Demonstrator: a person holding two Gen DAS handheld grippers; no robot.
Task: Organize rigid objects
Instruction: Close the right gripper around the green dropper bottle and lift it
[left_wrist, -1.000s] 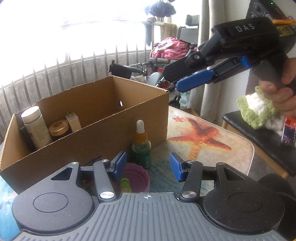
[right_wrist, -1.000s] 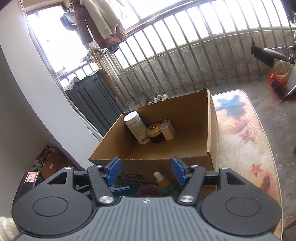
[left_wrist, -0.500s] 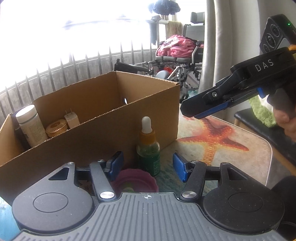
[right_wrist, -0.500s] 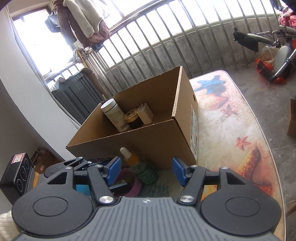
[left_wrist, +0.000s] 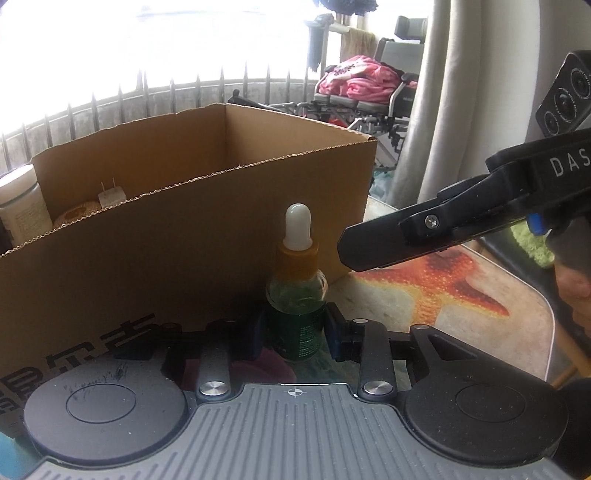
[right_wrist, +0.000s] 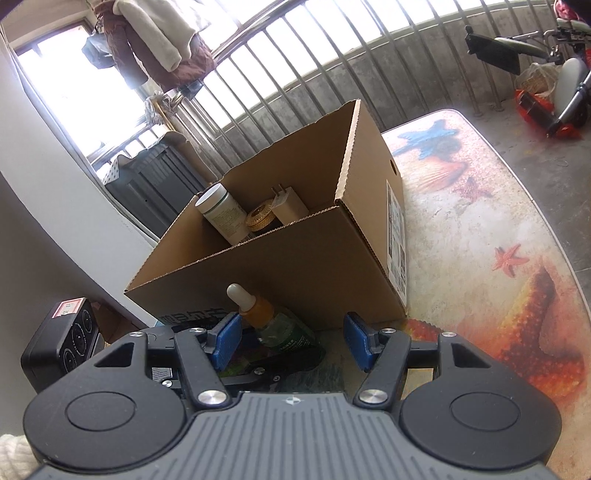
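Note:
A green dropper bottle with an orange collar and white bulb stands on the table in front of the cardboard box. My left gripper has its blue pads on both sides of the bottle's body, touching or nearly so. The bottle shows in the right wrist view with the left gripper's fingers beneath it. My right gripper is open and empty, just above and to the right of the bottle. The box holds a white-capped bottle, a gold-lidded jar and a white plug.
A pink lid lies on the table under my left gripper. The table has a starfish and shell print and runs to the right. Railings, a wheelchair and a curtain stand beyond. A wall is close on the left.
My left gripper moved forward and lower and narrowed its fingers around the dropper bottle. My right gripper came down from above the box to just beside the bottle.

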